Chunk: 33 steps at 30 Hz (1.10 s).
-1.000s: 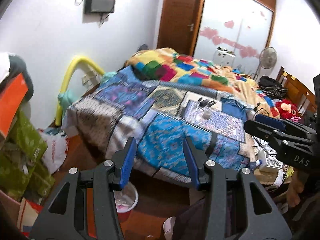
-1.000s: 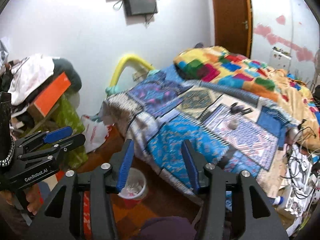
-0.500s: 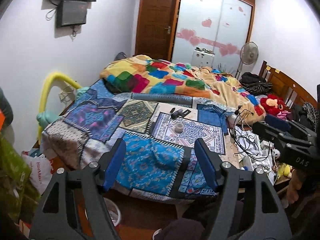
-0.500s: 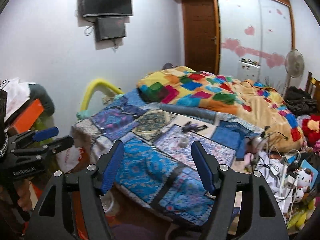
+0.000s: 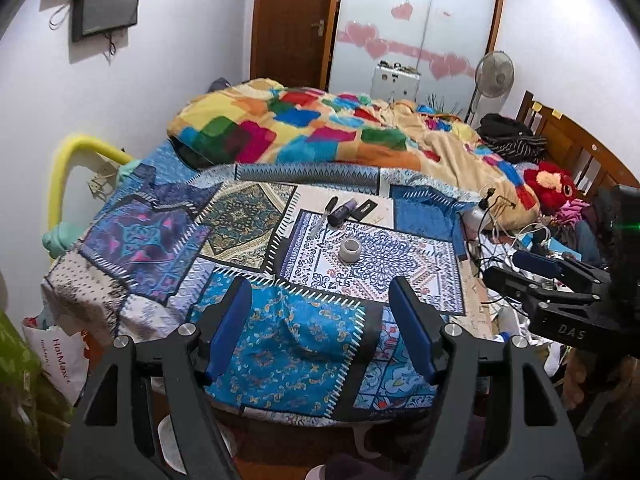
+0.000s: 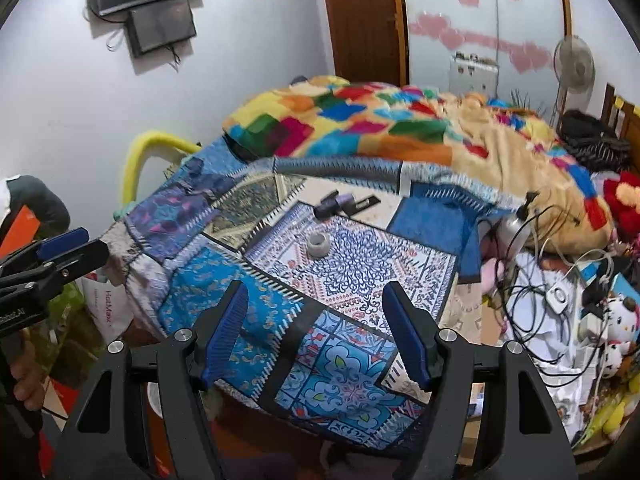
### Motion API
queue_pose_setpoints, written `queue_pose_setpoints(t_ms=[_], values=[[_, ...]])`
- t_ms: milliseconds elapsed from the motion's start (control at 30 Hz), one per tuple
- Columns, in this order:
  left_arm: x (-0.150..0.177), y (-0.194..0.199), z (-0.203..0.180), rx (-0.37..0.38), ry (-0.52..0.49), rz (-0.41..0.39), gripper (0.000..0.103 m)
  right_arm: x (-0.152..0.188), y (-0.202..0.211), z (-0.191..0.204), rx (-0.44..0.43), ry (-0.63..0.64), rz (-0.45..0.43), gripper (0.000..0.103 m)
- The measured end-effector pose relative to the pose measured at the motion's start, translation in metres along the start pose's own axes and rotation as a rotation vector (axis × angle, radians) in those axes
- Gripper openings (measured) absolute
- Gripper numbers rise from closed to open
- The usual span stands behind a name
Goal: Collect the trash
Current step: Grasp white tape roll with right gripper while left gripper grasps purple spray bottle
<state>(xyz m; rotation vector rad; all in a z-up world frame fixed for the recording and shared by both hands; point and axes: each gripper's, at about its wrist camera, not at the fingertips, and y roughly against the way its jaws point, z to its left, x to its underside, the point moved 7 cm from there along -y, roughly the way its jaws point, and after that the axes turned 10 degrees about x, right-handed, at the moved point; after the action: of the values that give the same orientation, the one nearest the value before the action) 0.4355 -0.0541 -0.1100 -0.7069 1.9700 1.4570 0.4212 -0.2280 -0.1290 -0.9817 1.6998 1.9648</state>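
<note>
— What's there to pick up on the bed?

— A small roll of tape [image 5: 350, 250], standing on its edge ring-up in the middle of the patterned blue-and-white patch of the bedspread [image 5: 256, 320]. Just beyond it, toward the heaped quilt, lie a pen [image 5: 322, 216], a small dark purple tube [image 5: 342, 213] and a flat black piece [image 5: 365, 207], close together on a pale patch.

— And the grippers?

— Both hang in the air over the near edge of the bed, well short of the roll. The left gripper [image 5: 320, 332] has its blue pads spread wide with nothing between them, only bedspread showing through the gap. The right gripper [image 6: 316, 334] is the same: jaws wide apart, holding nothing. Each shows up at the side of the other's view.

— Anything around the bed?

— A bright patchwork quilt [image 5: 320, 128] bunched across the far half. A yellow foam-wrapped rail [image 5: 68, 172] on the wall side, a white plastic bag [image 5: 56, 352] on the floor below it. On the other side, a tangle of cables [image 6: 560, 280] and a red plush toy [image 5: 550, 188]. A standing fan [image 5: 494, 74] by the mirrored wardrobe, two screens [image 6: 160, 12] on the wall.
</note>
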Motion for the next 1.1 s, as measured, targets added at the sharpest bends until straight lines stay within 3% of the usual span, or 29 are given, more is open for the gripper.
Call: queue_pose_setpoints(t_ms=[467,767,867,900,1100], values=[[0.012,-0.12,0.064,-0.018,0.079,0.118,0.07,-0.007,-0.15,0.015,-0.045,-0.021,0.16,0.066],[0.006,-0.165,0.086,0.004,0.1,0.138,0.07,-0.008,-0.229,0.035,-0.081,0.008,0.23,0.065],[-0.002,-0.176,0.085,0.017,0.083,0.142,0.07,-0.011,-0.242,0.038,-0.064,0.026,0.218,0.048],[-0.005,-0.182,0.083,0.029,0.078,0.149,0.07,-0.01,-0.246,0.039,-0.06,0.035,0.222,0.037],[-0.031,-0.215,0.06,0.083,0.009,0.168,0.07,-0.011,-0.239,0.023,-0.063,-0.016,0.173,0.036]])
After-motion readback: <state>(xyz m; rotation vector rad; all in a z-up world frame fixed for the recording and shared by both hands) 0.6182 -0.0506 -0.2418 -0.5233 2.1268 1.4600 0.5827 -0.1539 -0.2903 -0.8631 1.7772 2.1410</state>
